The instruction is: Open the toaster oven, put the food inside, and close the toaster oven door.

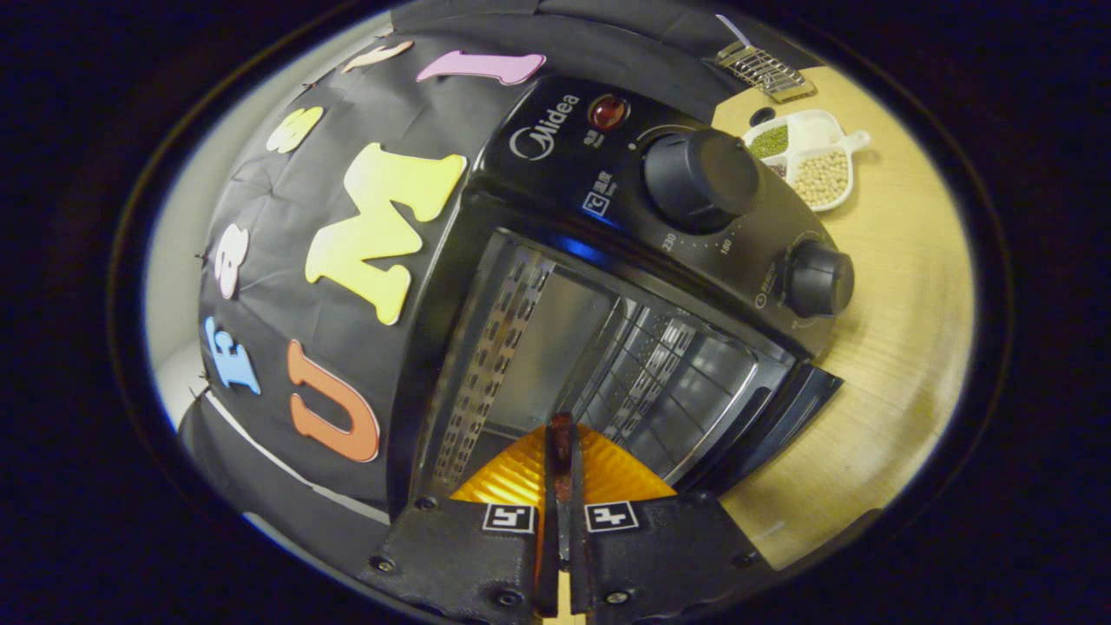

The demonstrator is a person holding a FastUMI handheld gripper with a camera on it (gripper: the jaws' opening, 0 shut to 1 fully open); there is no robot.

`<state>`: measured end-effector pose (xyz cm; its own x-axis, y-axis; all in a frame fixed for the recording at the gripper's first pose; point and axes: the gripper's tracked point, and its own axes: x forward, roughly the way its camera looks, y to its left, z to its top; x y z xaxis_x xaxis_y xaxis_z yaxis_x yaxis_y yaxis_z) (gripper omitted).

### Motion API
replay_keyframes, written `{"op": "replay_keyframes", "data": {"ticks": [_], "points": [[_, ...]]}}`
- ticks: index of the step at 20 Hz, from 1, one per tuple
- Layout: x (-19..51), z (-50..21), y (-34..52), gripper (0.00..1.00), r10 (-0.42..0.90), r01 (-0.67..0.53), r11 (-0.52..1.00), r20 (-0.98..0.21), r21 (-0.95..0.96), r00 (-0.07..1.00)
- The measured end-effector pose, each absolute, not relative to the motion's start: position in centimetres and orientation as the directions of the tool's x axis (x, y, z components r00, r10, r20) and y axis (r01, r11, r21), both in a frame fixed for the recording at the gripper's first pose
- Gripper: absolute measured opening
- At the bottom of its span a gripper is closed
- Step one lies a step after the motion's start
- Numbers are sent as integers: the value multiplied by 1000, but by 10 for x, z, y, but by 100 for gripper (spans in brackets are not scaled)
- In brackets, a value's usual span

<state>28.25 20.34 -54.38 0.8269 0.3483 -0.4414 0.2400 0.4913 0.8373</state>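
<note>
Tongs clamped on ridged orange food tray; insertion step: advance toward 12 o'clock into open black toaster oven, then release.

hand-held gripper tilted, fingers nearly together, a thin edge clamped between them

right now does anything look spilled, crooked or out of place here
Nothing stands out. The toaster oven door is open, the hand-held gripper is shut on a thin dark item over the orange tray, and the divided dish of beans sits tidy on the table.
</note>
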Motion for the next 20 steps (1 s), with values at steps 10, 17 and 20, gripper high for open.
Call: {"op": "replay_keyframes", "data": {"ticks": [10,17,20], "points": [[272,-564,178,33,156,223,836,-606,502,780],[210,-510,170,58,119,85,940,-549,332,828],[174,-485,175,82,154,15,950,-513,310,845]]}}
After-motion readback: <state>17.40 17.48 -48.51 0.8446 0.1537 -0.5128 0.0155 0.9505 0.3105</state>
